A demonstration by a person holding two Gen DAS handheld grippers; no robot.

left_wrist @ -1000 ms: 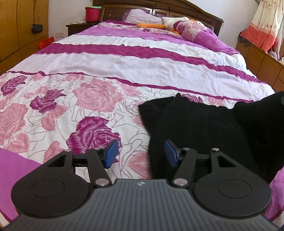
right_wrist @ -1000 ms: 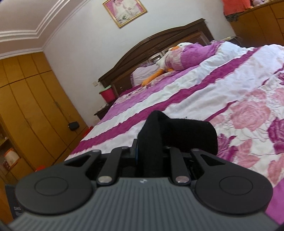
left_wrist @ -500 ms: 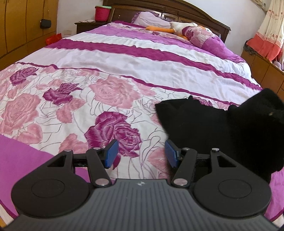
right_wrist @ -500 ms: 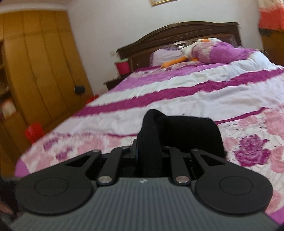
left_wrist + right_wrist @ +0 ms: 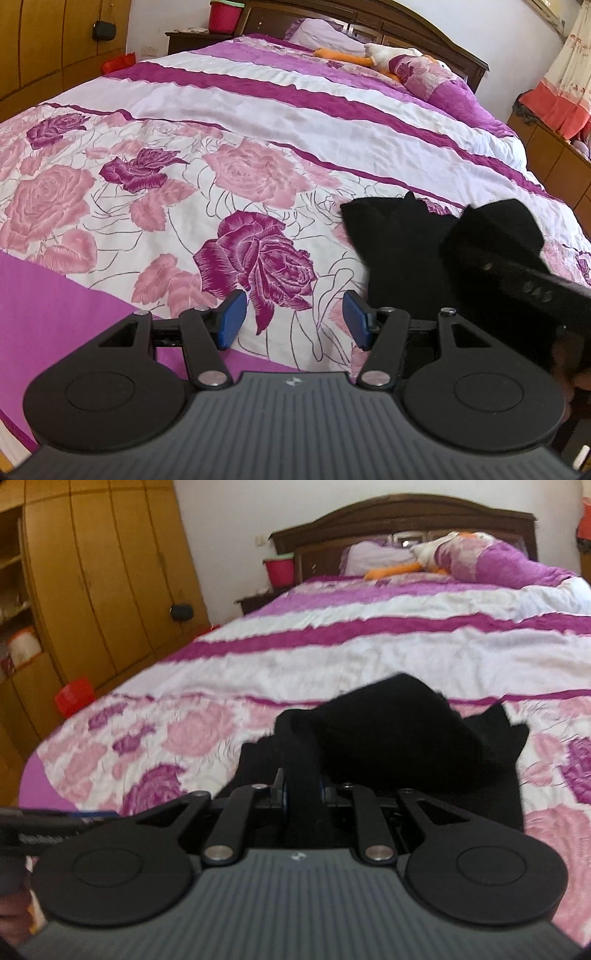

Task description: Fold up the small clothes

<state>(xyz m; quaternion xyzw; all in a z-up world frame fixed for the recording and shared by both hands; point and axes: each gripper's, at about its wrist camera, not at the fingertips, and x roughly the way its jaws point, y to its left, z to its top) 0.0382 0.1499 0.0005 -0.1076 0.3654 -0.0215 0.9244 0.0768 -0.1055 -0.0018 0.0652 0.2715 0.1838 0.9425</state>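
A small black garment [image 5: 399, 254] lies on the floral bedspread [image 5: 155, 192], to the right of my left gripper [image 5: 293, 319]. That gripper is open, its blue pads [image 5: 231, 317] hovering over the rose print with nothing between them. My right gripper [image 5: 303, 794] is shut on a fold of the black garment [image 5: 388, 738], which it lifts and carries over the rest of the cloth. From the left wrist view the right gripper's arm [image 5: 517, 280] comes in from the right with the raised black fold [image 5: 495, 236].
The bed runs away toward a dark wooden headboard [image 5: 402, 520] with a pillow and a stuffed toy [image 5: 373, 55]. A wooden wardrobe [image 5: 96, 579] stands on the left, with a red bucket [image 5: 74, 699] on the floor. A wooden cabinet [image 5: 554, 147] lies on the right.
The right gripper has rolled level and swung across and down with the black fold. The left gripper has drifted left, so the garment now sits farther right in its view.
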